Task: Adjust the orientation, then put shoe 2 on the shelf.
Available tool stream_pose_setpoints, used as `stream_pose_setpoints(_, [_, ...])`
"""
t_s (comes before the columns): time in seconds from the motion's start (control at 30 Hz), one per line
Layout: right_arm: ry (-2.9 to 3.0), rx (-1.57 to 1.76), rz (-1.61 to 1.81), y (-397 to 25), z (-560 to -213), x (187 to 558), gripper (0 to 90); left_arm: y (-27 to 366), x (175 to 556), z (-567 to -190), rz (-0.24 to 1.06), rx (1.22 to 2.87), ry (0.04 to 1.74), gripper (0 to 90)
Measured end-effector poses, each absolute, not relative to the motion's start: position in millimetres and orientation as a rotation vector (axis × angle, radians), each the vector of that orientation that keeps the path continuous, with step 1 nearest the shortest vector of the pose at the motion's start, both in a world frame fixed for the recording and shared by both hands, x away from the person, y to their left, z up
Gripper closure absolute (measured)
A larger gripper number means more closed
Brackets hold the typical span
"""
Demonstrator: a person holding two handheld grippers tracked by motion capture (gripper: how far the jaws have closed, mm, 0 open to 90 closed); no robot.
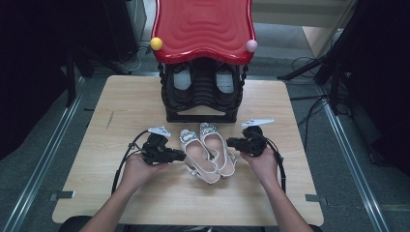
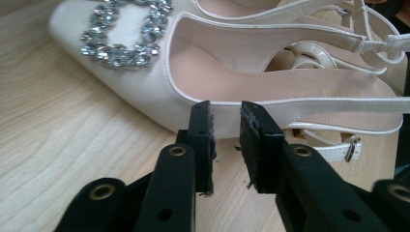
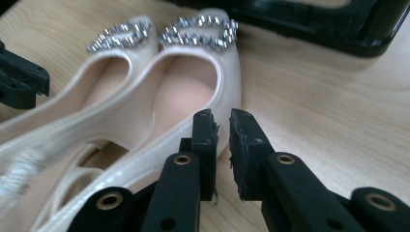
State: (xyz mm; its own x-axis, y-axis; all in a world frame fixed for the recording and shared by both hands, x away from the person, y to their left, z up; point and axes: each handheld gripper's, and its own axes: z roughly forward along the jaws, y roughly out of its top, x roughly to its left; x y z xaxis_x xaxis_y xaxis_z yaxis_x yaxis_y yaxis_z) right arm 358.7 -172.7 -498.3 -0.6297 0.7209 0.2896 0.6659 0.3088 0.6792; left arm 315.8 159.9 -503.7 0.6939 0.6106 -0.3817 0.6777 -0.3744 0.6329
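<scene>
At mid-bench [image 1: 145,104], before a black rack [image 1: 202,94], lay two cream shoes [image 1: 208,152] side by side. Flanked by left tool [image 2: 226,126] and right tool [image 3: 221,129], each narrowly spread, pinching nothing. Risked slipping off the glossy rims, scuffing them.

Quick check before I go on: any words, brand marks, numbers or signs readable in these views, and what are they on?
Nothing can be read with certainty.
Left shoe: a faint gold stamp on the insole, seen in the left gripper view, too small and blurred to read.
Right shoe: no marking legible on the insole.
Left claw, right claw, shoe rack and table: no lettering seen.
</scene>
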Motion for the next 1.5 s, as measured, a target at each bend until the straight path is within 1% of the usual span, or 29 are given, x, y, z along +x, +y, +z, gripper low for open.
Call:
stream_pose_setpoints(0.1, [2.472,1.303,1.257,-174,-494,358,76.7,165,316,-502,-0.092,2.09,0.993,68.7])
stream_pose_setpoints(0.3, [2.461,1.297,1.268,-174,-489,357,74.4,175,316,-498,-0.074,2.068,1.009,61.2])
stream_pose_setpoints(0.37, [2.459,1.298,1.262,-173,-487,356,73.5,178,316,-497,-0.048,2.078,1.016,59.5])
stream_pose_setpoints(0.47, [2.456,1.289,1.26,-173,-484,355,73.0,182,318,-498,-0.013,2.092,1.029,54.3])
stream_pose_setpoints(0.63, [2.446,1.301,1.292,-171,-480,354,70.5,190,320,-499,-0.02,2.075,1.052,51.2])
stream_pose_setpoints(0.93, [2.502,1.279,1.285,-150,-470,357,69.4,203,321,-497,-0.024,2.032,1.079,48.8])
stream_pose_setpoints(1.2, [2.585,1.25,1.216,-125,-470,362,68.6,210,323,-497,-0.016,2.012,1.099,48.3])
stream_pose_setpoints(1.37, [2.627,1.249,1.176,-113,-470,363,68.3,211,324,-497,0.005,2.028,1.105,47.9])
stream_pose_setpoints(1.5, [2.668,1.23,1.132,-102,-472,364,66.3,212,324,-498,0.011,2.04,1.105,47.9])
